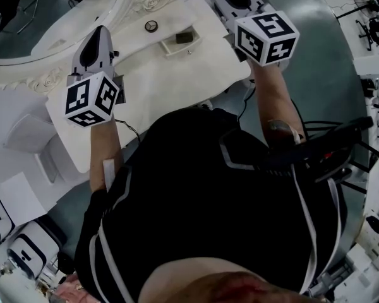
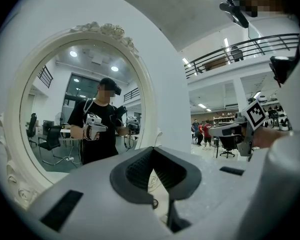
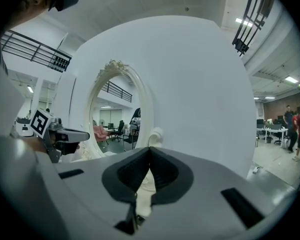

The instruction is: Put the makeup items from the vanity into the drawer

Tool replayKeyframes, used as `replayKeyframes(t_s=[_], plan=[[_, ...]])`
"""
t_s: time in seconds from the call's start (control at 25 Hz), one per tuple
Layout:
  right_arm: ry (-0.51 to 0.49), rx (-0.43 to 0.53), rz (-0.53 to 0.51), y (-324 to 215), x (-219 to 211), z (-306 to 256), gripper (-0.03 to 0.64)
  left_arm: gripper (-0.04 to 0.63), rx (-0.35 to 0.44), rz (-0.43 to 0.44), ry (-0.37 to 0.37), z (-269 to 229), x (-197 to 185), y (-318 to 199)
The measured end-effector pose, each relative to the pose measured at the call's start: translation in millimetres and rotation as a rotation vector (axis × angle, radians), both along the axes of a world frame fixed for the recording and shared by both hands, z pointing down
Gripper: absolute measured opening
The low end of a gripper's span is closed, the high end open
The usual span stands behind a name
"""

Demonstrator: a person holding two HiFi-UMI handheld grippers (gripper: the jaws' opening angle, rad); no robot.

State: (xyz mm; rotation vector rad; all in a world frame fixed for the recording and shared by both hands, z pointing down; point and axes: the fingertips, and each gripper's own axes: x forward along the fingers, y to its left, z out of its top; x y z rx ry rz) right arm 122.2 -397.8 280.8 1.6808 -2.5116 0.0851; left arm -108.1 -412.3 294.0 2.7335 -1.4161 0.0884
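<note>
Left gripper [image 2: 151, 170], right gripper [image 3: 149, 171]: jaws pressed together, empty, above white vanity top [image 1: 145, 90]. Small round dark-rimmed item [image 1: 151, 26] near open white drawer [image 1: 169, 47] holding dark block [image 1: 184, 36].

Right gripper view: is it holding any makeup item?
No, the right gripper has its jaws shut together with nothing between them.

mirror [image 1: 50, 17] — cropped at top | round item [image 1: 151, 26] — too small
</note>
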Motion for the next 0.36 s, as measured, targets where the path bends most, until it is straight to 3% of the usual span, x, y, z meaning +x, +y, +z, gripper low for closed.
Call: replayKeyframes(t_s=[0.36], plan=[[-0.01, -0.009, 0.008, -3.0, 4.4, 0.7, 0.005, 0.003, 0.0, 0.006, -0.015, 3.4, 5.2, 0.7]])
